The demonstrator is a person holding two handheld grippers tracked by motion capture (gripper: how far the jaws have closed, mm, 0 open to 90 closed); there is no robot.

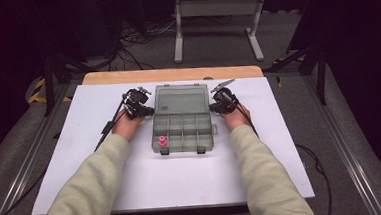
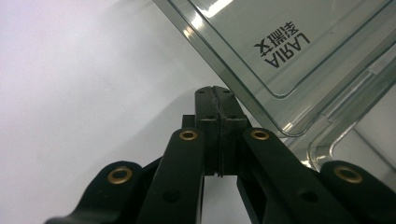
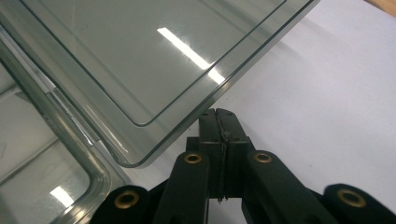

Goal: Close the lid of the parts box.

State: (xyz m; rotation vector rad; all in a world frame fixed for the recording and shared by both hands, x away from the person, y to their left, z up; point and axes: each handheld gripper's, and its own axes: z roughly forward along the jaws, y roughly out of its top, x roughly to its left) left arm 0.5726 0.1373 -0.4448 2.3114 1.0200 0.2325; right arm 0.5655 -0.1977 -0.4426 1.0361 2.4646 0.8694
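Observation:
A clear grey compartment box (image 1: 184, 132) lies in the middle of the white table with its lid (image 1: 182, 99) folded back flat. A pink piece (image 1: 162, 141) sits in its front left compartment. My left gripper (image 1: 151, 110) rests at the box's left side, shut, its tips (image 2: 215, 91) beside the lid's corner (image 2: 280, 84) with nothing between them. My right gripper (image 1: 212, 106) rests at the box's right side, shut and holding nothing, its tips (image 3: 217, 114) just beside the lid's edge (image 3: 187, 116).
The white board (image 1: 173, 183) covers a wooden table whose far edge (image 1: 171, 74) shows behind the box. Cables (image 1: 104, 130) trail from both grippers. Beyond the table stand a metal frame (image 1: 218, 20) and dark floor cables.

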